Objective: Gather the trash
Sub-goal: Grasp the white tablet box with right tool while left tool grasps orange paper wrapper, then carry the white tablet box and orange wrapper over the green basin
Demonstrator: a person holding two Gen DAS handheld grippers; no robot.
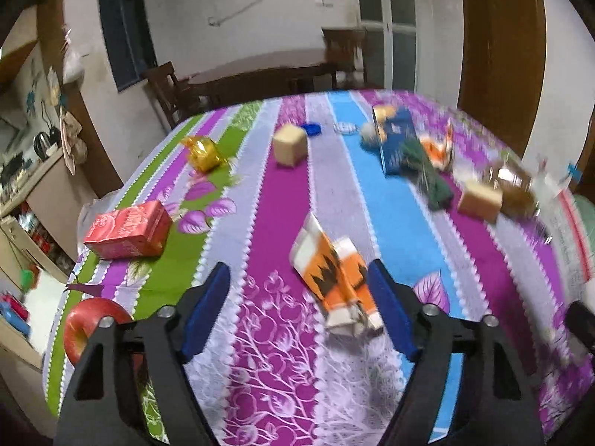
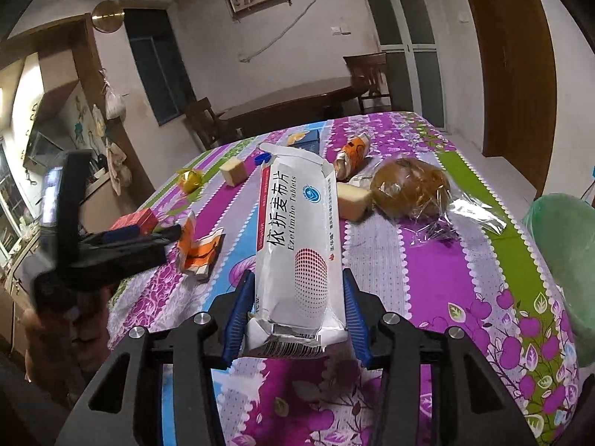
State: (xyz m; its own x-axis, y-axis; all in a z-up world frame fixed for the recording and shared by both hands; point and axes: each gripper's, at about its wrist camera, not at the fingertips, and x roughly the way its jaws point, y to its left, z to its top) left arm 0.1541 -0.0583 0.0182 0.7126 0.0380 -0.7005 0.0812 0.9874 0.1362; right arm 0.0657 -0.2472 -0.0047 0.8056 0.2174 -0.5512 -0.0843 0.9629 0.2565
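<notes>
My right gripper (image 2: 295,299) is shut on a white Ezetimibe tablet box (image 2: 297,238) and holds it above the striped tablecloth (image 2: 427,278). My left gripper (image 1: 297,282) is open just above the cloth; a crumpled orange-and-white wrapper (image 1: 334,278) lies between its blue fingers, close to the right one. The same wrapper (image 2: 199,249) and the left gripper (image 2: 122,241) show in the right wrist view at left. A second orange wrapper (image 1: 438,148) lies far right, and a clear plastic wrap (image 2: 472,215) lies beside a brown bun (image 2: 409,186).
A red carton (image 1: 128,230), a gold foil wrapper (image 1: 204,154), two tan cubes (image 1: 290,145) (image 1: 479,199), a blue box (image 1: 398,137), a green cloth (image 1: 427,174), a blue cap (image 1: 310,128) and a red apple (image 1: 81,323) lie on the table. A green bin (image 2: 565,260) stands at the right edge.
</notes>
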